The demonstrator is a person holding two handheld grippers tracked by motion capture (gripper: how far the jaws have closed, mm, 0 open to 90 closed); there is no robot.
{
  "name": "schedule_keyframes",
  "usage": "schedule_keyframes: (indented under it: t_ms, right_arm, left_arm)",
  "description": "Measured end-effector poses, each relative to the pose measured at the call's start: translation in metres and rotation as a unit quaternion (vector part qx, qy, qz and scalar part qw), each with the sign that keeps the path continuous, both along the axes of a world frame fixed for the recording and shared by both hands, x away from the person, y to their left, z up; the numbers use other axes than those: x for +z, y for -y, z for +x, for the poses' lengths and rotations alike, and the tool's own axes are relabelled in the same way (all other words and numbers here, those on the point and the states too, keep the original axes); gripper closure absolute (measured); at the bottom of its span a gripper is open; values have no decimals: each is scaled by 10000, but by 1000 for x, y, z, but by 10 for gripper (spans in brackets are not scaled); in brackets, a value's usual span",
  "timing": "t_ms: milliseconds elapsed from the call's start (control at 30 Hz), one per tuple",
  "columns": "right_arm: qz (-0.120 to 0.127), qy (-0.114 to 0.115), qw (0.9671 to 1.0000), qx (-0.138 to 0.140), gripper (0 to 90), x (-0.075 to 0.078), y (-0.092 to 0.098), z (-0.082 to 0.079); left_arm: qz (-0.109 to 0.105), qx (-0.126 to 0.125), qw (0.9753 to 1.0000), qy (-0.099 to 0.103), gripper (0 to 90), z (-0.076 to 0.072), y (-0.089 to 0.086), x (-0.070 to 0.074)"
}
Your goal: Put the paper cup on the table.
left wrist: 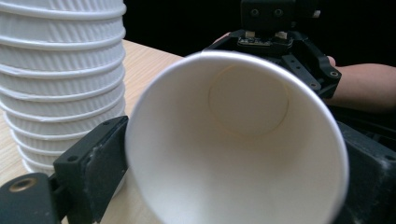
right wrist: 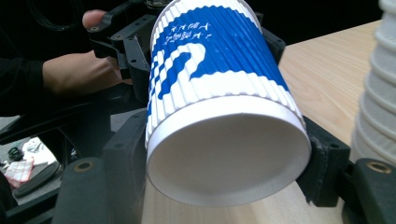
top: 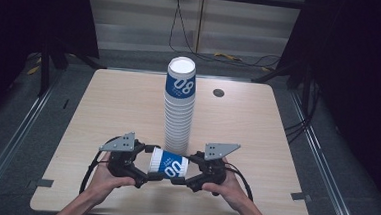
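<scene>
A blue-and-white paper cup lies on its side near the front edge of the table, held between both claws just above or at the tabletop. The left claw pinches the cup at its open rim; in the left gripper view the white inside of the cup sits between the two black jaws. The right claw pinches the same cup at its closed base, and the right gripper view shows the flat white bottom with a jaw pressed to each side.

Just behind the cup, toward the far side, stands a tall stack of cups, upright and close to the held cup, its ribbed white walls crowding the left gripper view and the right edge of the right gripper view. Farther off, to the right of the stack, a small dark round disc lies on the table.
</scene>
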State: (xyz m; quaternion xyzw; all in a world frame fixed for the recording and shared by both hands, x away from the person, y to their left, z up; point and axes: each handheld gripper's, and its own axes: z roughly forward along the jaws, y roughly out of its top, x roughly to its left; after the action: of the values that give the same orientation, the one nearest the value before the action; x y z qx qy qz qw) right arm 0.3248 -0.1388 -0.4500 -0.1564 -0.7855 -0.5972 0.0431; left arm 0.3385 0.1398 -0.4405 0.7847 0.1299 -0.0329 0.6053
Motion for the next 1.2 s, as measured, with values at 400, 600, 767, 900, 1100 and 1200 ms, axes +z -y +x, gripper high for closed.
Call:
schedule_keyframes:
  t_ms: [400, 600, 767, 900, 1100, 1200]
  right_arm:
    - [-31, -190, 9998, 80, 292, -1, -1, 0]
    - [-183, -316, 9993, 81, 260, -2, -2, 2]
    - [-282, -354, 9990, 45, 235, -3, -1, 3]
    - [-389, -441, 9983, 8, 226, -4, -2, 4]
    - [-401, -461, 9981, -17, 221, -4, -2, 5]
    - [-620, -427, 9970, -165, 207, -5, -2, 4]
  left_arm:
    - [202, -186, 9996, 105, 138, -2, 1, 5]
    - [238, -264, 9993, 128, 186, -3, 1, 5]
    - [221, -296, 9993, 76, 200, -1, 1, 4]
    - [269, -261, 9993, 40, 202, -1, 3, 4]
    - [264, -220, 9994, 25, 201, -1, 2, 4]
    - [189, -128, 9996, -154, 200, 2, -1, 5]
